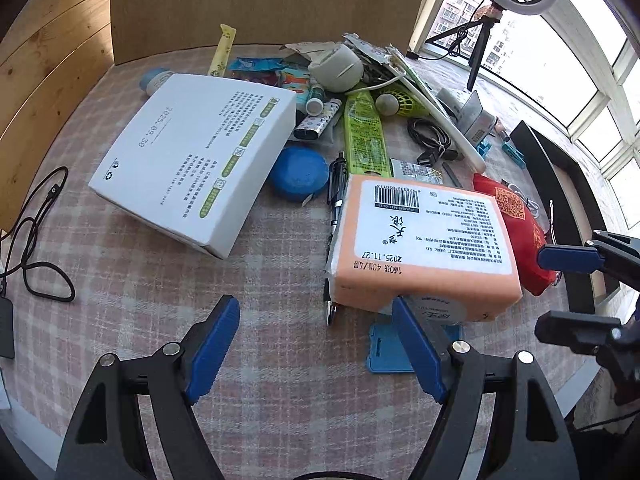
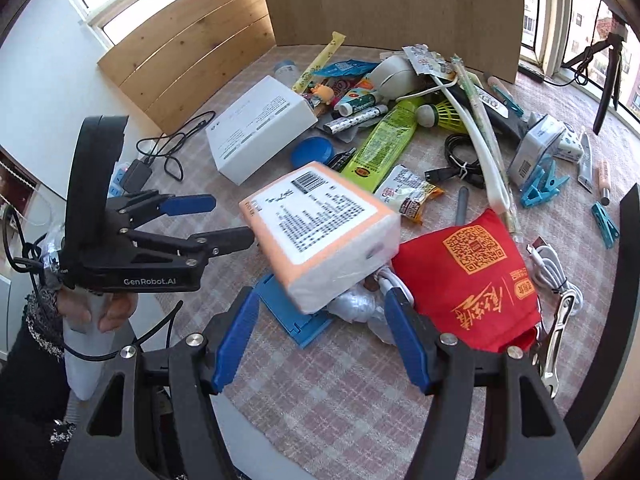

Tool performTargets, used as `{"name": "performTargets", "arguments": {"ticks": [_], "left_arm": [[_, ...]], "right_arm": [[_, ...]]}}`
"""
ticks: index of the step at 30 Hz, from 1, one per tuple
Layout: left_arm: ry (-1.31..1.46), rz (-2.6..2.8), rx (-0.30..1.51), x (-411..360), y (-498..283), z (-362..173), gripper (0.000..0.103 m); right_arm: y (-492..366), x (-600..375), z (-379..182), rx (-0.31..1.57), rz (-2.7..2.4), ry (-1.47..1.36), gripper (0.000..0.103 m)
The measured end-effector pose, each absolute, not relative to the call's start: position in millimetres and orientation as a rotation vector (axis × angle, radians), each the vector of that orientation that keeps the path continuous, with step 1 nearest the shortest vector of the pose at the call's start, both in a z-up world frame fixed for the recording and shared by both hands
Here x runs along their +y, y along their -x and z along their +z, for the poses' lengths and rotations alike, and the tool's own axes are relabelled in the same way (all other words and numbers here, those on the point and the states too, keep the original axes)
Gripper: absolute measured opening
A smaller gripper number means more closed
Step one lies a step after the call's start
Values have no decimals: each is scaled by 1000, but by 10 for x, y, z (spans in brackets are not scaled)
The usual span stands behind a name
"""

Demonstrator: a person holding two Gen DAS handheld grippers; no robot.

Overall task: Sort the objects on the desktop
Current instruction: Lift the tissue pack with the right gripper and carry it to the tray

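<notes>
An orange tissue pack [image 1: 428,240] [image 2: 320,224] with a white label lies tilted on a blue stand [image 1: 390,354] [image 2: 296,316] and crumpled plastic. My left gripper [image 1: 314,312] [image 2: 224,220] is open over the checked tablecloth [image 1: 280,360]. One of its fingers stands right by the pack's near-left edge, and nothing is between the pads. My right gripper [image 2: 322,300] [image 1: 560,294] is open too, and the pack's near corner shows in its gap without touching either pad. A red pouch [image 2: 472,276] [image 1: 520,224] lies to the right of the pack.
A white box [image 1: 196,152] [image 2: 260,128] sits at the left, with a blue round lid [image 1: 298,174], a pen [image 1: 336,200] and a green packet [image 1: 364,136] beside it. Snack packs, cables, clips and a shuttlecock [image 2: 436,114] crowd the far side. A black cable [image 1: 32,240] loops at the left edge.
</notes>
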State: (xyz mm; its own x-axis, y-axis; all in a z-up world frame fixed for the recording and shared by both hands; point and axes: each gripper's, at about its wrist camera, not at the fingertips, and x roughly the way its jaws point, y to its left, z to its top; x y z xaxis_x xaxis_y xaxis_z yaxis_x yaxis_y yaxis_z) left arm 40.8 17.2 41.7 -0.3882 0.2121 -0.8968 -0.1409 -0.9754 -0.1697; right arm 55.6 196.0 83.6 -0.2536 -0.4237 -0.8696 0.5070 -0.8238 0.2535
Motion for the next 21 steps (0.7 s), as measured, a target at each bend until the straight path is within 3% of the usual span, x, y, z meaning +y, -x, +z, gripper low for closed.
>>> {"name": "performTargets", "arguments": {"ticks": [4,12,21], "left_arm": [[1562,2367,-110,356,-338,369,77],[1454,2307,-96,608,-279,483,77],[1462,2278,-113,674,-178,404,77]], "right_arm": [[-386,1964,734,103,-2131,-1449,65],[24,2363,731,-237,-2134,-1536,65],[236,2105,443,-232,-2092,-1621,64]]}}
